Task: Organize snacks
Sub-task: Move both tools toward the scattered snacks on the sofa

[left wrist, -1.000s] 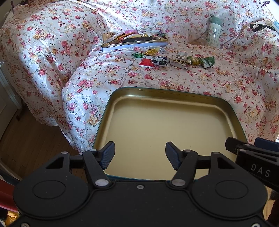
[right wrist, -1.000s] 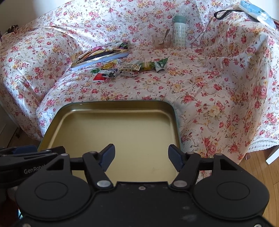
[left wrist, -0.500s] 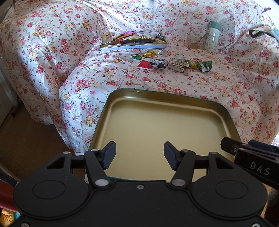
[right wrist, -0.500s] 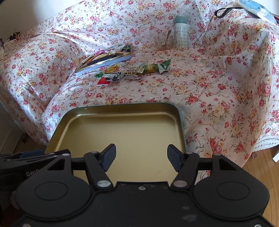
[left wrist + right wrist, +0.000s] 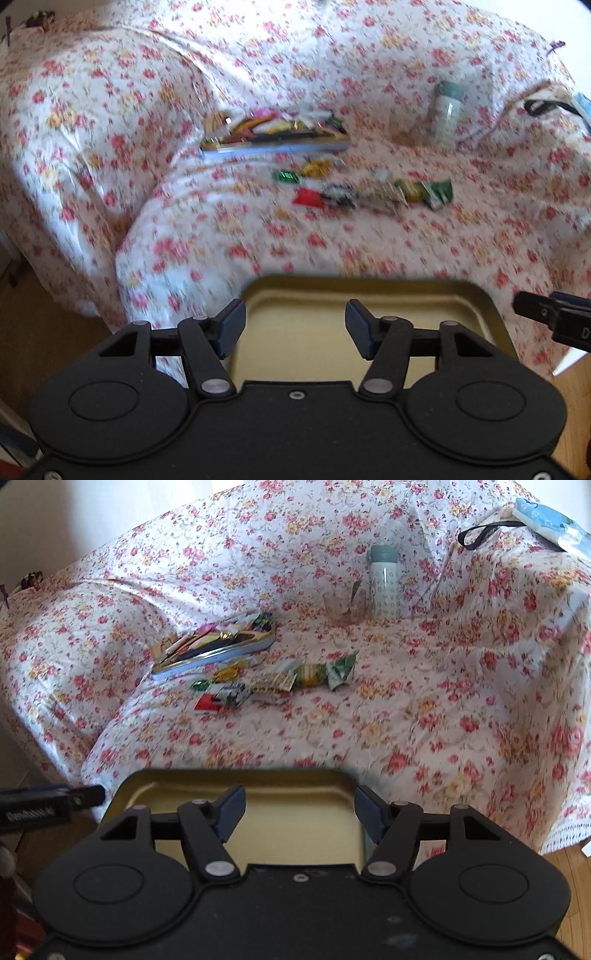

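Observation:
An empty gold tin tray [image 5: 443, 314] [image 5: 166, 794] lies right under both grippers at the sofa's front edge; what bears it is hidden. My left gripper [image 5: 295, 317] is open over the tray's near part, its jaws a little narrower than before, with nothing between them. My right gripper [image 5: 300, 801] is open too and holds nothing. Each gripper shows at the other view's edge. Farther back on the seat, several loose snack packets [image 5: 369, 192] [image 5: 273, 681] lie beside a second tin [image 5: 277, 142] [image 5: 218, 650] filled with snacks.
A flowered sheet covers the whole sofa [image 5: 406, 720]. At the back stand a pale green bottle [image 5: 384, 583] and a glass [image 5: 343, 607] with a spoon. A black strap [image 5: 480, 535] and a blue packet [image 5: 550, 524] lie on the right armrest. Wooden floor [image 5: 37, 332] shows on both sides.
Both grippers have drawn back from the sofa and risen a little. The gold tray now sits lower and smaller in both views. The left jaws have narrowed slightly.

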{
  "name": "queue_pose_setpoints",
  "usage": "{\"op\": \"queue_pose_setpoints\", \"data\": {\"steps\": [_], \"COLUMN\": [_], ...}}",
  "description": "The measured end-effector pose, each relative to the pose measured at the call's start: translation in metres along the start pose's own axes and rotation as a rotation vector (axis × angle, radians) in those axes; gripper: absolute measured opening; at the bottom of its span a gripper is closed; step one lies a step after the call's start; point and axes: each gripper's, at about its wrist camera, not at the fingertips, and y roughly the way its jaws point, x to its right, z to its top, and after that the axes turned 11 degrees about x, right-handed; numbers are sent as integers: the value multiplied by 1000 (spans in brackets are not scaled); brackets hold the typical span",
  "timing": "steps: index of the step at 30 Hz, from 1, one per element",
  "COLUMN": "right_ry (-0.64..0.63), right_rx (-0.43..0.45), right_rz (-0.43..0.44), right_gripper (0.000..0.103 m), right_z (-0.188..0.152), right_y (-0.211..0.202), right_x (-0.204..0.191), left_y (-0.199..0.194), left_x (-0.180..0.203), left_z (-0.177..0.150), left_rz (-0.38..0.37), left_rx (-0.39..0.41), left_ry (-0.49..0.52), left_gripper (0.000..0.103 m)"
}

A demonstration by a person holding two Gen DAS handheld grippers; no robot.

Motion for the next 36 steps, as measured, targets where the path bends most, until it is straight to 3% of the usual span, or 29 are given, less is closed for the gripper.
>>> {"op": "queue_pose_setpoints", "data": {"steps": [6,13,27,36], "right_ry": [-1,-18,-95,-168], "right_rx": [-39,-50,-81,-116], "right_rz": [-19,-28,-12,1], "right_gripper": [68,68,71,71], "right_z": [20,27,36,35], "right_y": [37,75,152,195], "right_x": [13,20,21,15], "left_y": [28,71,182,235], "left_x": [-21,-38,-22,-5], "left_z": [37,54,39,46], "left_rz": [18,39,-67,-137], "left_rx": [28,58,1,-38], "left_ry": [-52,-84,110,169], "left_gripper": [62,63,64,64]}}
